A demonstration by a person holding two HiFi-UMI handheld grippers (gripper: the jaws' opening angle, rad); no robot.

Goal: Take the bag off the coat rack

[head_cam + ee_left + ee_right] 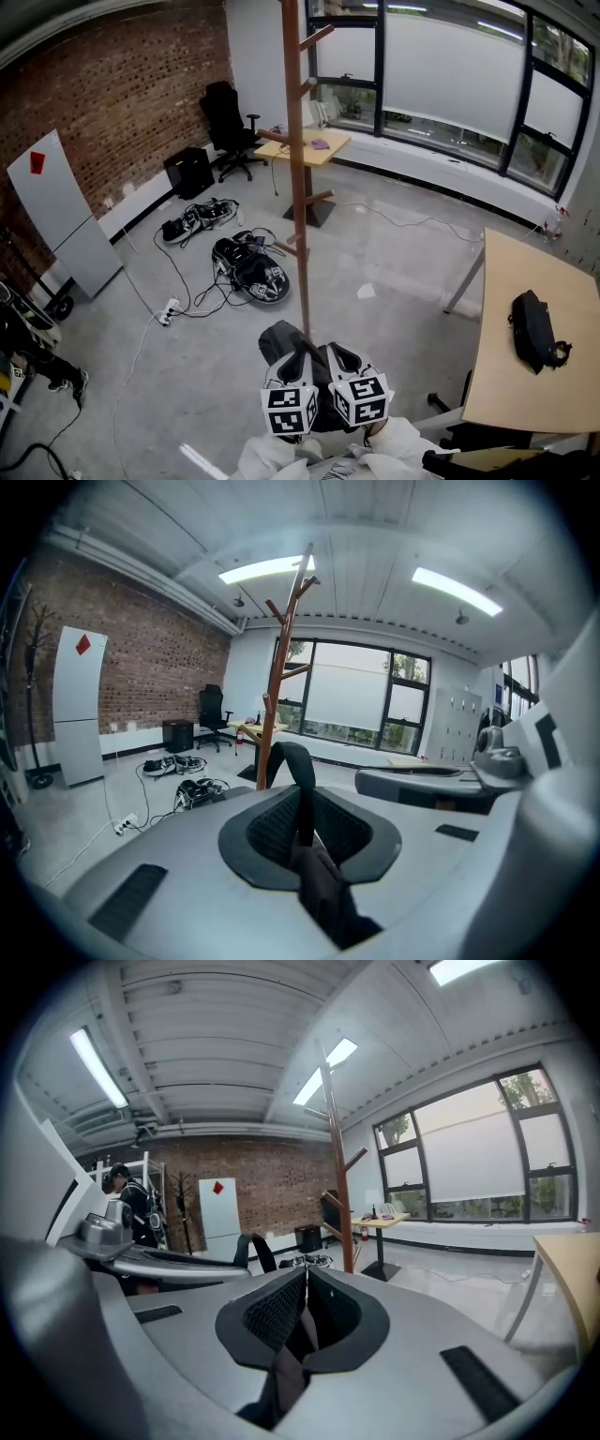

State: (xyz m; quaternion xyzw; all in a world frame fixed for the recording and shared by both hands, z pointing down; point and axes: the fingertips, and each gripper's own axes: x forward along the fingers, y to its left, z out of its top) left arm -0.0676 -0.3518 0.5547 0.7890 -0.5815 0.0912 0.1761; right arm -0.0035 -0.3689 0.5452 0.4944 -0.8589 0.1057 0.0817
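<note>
Left gripper (298,362): its jaws are nearly closed and pinch a black strap (298,771). The strap loops up in front of the jaws.
Right gripper (342,357): its jaws are almost together, with a thin dark bit of strap (284,1372) squeezed between them.
Both grippers: they sit side by side, close together, low in the head view.
Bag (279,339): dark grey and soft. It is under and in front of the two grippers, right beside the pole of the coat rack (298,187). I cannot tell if it hangs on a peg.
Inside the bag: I cannot see in.
Coat rack: a tall brown wooden pole. It stands straight up, and short pegs stick out on both sides.
Big table (525,394): light wood, on the right.
Black bag (534,330): it lies flat on the big table, near the edge that faces the coat rack. It looks closed.
Small table (302,147): far behind the coat rack, with a purple thing (321,143) near its window edge.
Chair (228,127): black, on wheels, just beside the small table.
Floor: a pile of dark gear and cables (253,267) lies left of the pole.
White board (56,216): it has a red mark and stands by the brick wall.
Person (127,1199): stands far off in the right gripper view.
</note>
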